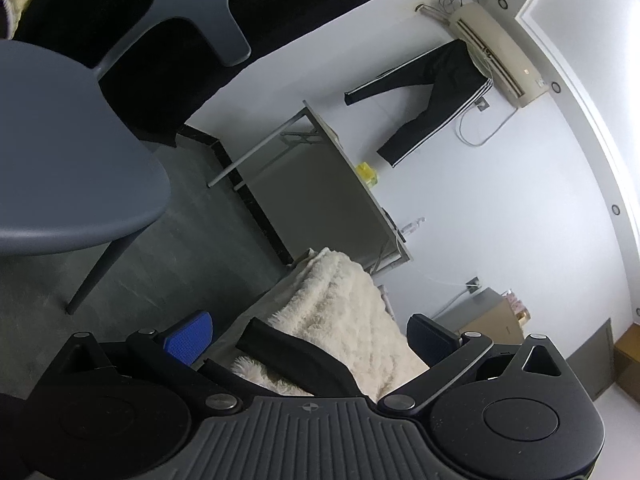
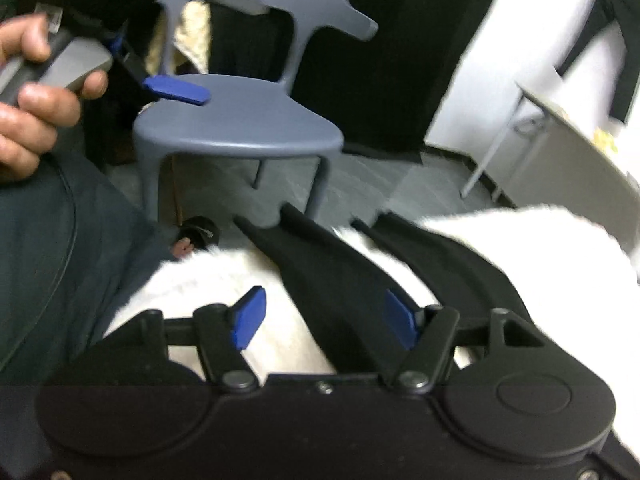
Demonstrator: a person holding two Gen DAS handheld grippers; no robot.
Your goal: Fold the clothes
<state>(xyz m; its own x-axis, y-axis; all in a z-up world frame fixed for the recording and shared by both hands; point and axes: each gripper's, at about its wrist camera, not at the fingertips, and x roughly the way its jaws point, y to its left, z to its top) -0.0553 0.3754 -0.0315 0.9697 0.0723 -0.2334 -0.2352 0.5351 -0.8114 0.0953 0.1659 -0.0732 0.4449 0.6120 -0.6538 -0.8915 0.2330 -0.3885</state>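
The garment being folded is a cream fleece garment [image 2: 224, 280] with black trim bands [image 2: 320, 280], and it is lying across the person's lap [image 2: 60, 240] rather than on any surface, which is probably why both tools are working so close to the body.

The right hand-held gripper [image 2: 326, 320] is pointing down over the fleece with its blue pads [image 2: 248, 318] standing apart. One black band is running between them, toward twelve o'clock, but neither pad is pressing on it, so nothing is being gripped. Judging by that straddle, the jaws are being lined up to pinch the band, a firmer edge than the loose pile around it.

The left hand-held gripper [image 1: 316, 340] is also standing open, pads wide, with the fleece [image 1: 344, 320] and a dark band [image 1: 296, 352] lying in the gap but not being squeezed. In the right wrist view it is sitting at ten o'clock, held in the person's hand [image 2: 36, 92], raised in front of the grey chair [image 2: 240, 128].

The chair is standing just ahead at twelve o'clock, seat bare, possibly waiting as a resting place. A pair of black trousers [image 1: 432, 96] is hanging on the far wall at one o'clock, away from the work.
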